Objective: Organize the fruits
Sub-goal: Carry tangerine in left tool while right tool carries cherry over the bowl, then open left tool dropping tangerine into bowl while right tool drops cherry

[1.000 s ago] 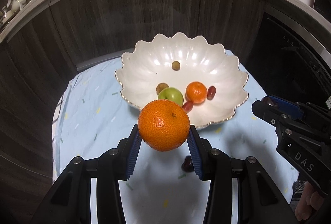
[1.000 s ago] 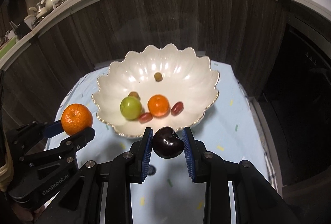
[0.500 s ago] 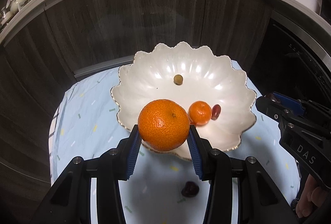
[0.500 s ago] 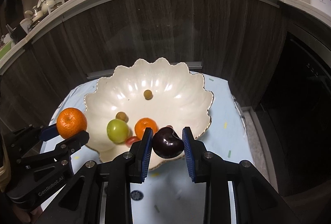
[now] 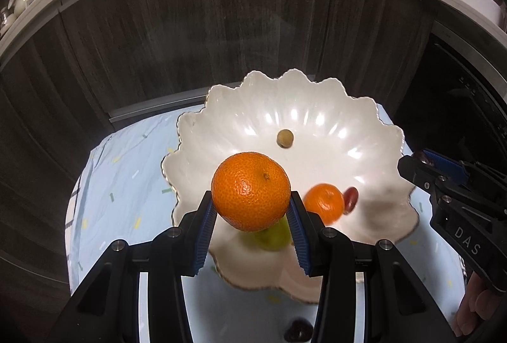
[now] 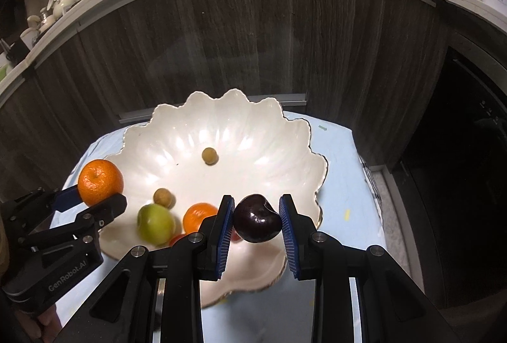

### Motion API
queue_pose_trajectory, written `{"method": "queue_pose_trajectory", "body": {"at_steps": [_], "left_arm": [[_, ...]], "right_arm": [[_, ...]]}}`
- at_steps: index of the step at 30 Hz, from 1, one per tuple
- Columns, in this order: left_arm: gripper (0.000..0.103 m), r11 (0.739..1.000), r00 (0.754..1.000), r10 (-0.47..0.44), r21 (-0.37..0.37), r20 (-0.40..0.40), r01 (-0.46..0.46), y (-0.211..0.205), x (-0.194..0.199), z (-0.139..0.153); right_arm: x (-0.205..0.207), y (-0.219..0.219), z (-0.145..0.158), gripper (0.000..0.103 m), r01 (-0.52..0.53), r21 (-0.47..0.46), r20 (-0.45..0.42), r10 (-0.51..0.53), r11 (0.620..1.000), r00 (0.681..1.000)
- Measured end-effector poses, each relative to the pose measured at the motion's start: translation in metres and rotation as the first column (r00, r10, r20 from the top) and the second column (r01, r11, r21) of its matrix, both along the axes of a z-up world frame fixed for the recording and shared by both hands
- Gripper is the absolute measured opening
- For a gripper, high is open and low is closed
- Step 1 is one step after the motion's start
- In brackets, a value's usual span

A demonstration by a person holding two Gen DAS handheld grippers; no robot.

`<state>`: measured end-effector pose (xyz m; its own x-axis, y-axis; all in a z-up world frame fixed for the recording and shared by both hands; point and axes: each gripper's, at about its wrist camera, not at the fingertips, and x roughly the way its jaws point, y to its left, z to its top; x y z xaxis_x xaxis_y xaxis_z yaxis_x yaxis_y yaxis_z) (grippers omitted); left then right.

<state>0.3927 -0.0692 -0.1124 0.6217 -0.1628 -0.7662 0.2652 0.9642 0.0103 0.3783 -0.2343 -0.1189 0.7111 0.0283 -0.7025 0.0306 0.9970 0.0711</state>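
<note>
At the left of the right wrist view, the left gripper (image 6: 100, 196) clamps a dimpled, glossy orange mandarin (image 6: 100, 182) over the rim of the white scalloped ceramic bowl (image 6: 269, 133). Low in the centre, the right gripper (image 6: 257, 217) pinches a shiny, dark purple plum (image 6: 257, 218) above the bowl's near edge.

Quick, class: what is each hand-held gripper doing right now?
Left hand-held gripper: closed on the large orange.
Right hand-held gripper: closed on the dark plum.

We see open room across the bowl's (image 6: 152, 152) far half; only a small brown fruit (image 6: 209, 156) sits there, while near fruits crowd its front.
</note>
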Motion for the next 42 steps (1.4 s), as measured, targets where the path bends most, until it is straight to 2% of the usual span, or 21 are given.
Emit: {"method": "queue_pose_trajectory", "body": {"at_steps": [14, 26, 30, 31, 32, 38, 42], "left_arm": [[0.044, 1.000, 1.000, 0.025, -0.003, -0.016, -0.025, 0.001, 0.026, -0.013], [0.045, 1.000, 0.998, 0.018, -0.008, -0.060, -0.019, -0.001, 0.030, -0.023], [0.051, 1.000, 0.999, 0.021, -0.005, -0.049, -0.021, -0.002, 0.028, -0.020], [0.054, 1.000, 0.999, 0.023, -0.005, -0.041, -0.024, -0.001, 0.028, -0.018], [0.056, 1.000, 0.999, 0.026, -0.004, -0.035, -0.026, -0.001, 0.027, -0.017], [0.064, 0.999, 0.999, 0.034, 0.001, -0.022, -0.034, 0.002, 0.026, -0.011], [0.073, 0.999, 0.999, 0.047, 0.002, -0.009, -0.047, 0.004, 0.023, -0.006]], "right_arm": [[0.027, -0.003, -0.013, 0.030, 0.018, 0.006, -0.013, -0.018, 1.000, 1.000], [0.032, -0.007, -0.023, 0.031, 0.023, 0.014, -0.049, -0.023, 1.000, 0.999], [0.031, -0.007, -0.021, 0.032, 0.031, 0.013, -0.044, -0.031, 0.999, 0.999], [0.031, -0.007, -0.021, 0.035, 0.032, 0.015, -0.045, -0.032, 0.999, 0.998], [0.031, -0.007, -0.021, 0.044, 0.034, 0.016, -0.044, -0.033, 0.999, 0.998], [0.027, -0.005, -0.012, 0.068, 0.060, -0.007, -0.011, -0.060, 0.998, 0.998], [0.023, -0.004, -0.008, 0.074, 0.064, -0.017, 0.003, -0.064, 0.998, 0.998]]}}
